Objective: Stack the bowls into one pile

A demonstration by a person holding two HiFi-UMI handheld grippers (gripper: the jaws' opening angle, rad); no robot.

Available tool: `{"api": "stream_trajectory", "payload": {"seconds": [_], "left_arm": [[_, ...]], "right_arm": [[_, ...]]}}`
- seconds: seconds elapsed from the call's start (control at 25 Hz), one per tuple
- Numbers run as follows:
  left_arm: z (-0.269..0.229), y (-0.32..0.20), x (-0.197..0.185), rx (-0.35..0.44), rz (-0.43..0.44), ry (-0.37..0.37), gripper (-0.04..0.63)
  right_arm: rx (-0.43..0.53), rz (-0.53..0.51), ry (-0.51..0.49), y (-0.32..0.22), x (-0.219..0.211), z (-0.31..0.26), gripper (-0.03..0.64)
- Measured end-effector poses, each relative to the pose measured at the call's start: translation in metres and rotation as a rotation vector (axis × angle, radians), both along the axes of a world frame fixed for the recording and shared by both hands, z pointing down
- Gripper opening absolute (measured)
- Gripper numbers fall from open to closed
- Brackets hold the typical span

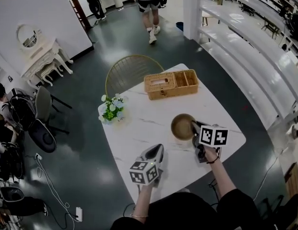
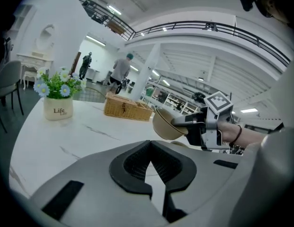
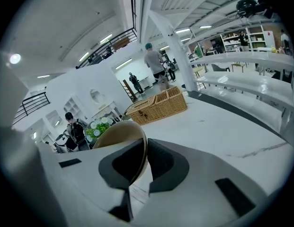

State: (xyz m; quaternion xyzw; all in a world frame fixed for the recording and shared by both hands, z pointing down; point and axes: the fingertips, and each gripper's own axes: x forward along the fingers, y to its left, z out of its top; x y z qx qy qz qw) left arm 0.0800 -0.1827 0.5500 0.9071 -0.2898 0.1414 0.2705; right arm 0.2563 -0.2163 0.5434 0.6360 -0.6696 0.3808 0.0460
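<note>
A tan bowl hangs tilted above the white marble table, and my right gripper is shut on its rim. In the right gripper view the bowl's wall stands pinched between the two pads, with the right gripper around it. From the left gripper view the same bowl is off the tabletop, held from the right by the right gripper. My left gripper hovers over the table's near side, left of the bowl. Its tips touch with nothing between them. I see only this one bowl clearly.
A wicker basket sits at the table's far edge and a small pot of flowers at its left corner. A wire chair stands behind the table. People walk on the floor beyond. White railings run along the right.
</note>
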Motion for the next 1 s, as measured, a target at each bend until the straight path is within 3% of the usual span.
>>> {"api": "stream_trajectory", "payload": {"seconds": [0.4, 1.0], "left_arm": [[0.002, 0.016, 0.041, -0.002, 0.105, -0.001, 0.015], [0.012, 0.035, 0.068, -0.038, 0.193, -0.025, 0.014]], "right_arm": [[-0.032, 0.102, 0.014, 0.039, 0.047, 0.01, 0.032], [-0.117, 0.173, 0.035, 0.08, 0.072, 0.037, 0.032]]}}
